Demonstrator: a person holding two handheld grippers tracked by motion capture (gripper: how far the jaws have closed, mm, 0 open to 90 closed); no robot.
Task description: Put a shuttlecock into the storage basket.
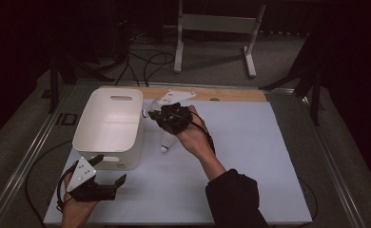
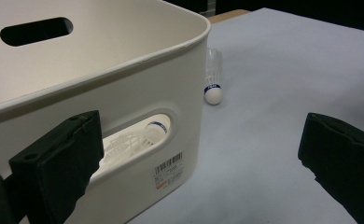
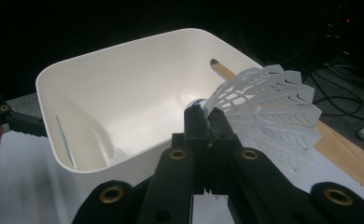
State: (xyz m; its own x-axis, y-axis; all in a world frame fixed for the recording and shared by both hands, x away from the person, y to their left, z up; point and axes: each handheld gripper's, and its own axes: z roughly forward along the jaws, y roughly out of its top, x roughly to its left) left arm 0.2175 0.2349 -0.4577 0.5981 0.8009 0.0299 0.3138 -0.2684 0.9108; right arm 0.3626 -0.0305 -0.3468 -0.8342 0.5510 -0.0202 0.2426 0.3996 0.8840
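Right now I'm pinching the shuttlecock point(image 3: 264, 107) in the right gripper point(image 3: 207, 122), jaws closed at its skirt's narrow neck beside the bin point(image 3: 124, 93). It's looking featherlight and crushable, and my left gripper point(image 2: 203, 154) is waiting wide open, holding nothing

Around the work area

A pale mat point(image 1: 250, 156) covers the table, and a wooden board point(image 1: 236, 94) lies along its far edge. Metal rails point(image 1: 26, 156) frame the table at left and right. Beyond it, on the grey carpet point(image 1: 212, 66), stands a white stand point(image 1: 217, 23) with two legs, its feet pointing toward the table. Black cables point(image 1: 150, 61) loop over the carpet just left of the stand. Dark legs point(image 1: 314, 90) rise near the table's far corners, and the background is black
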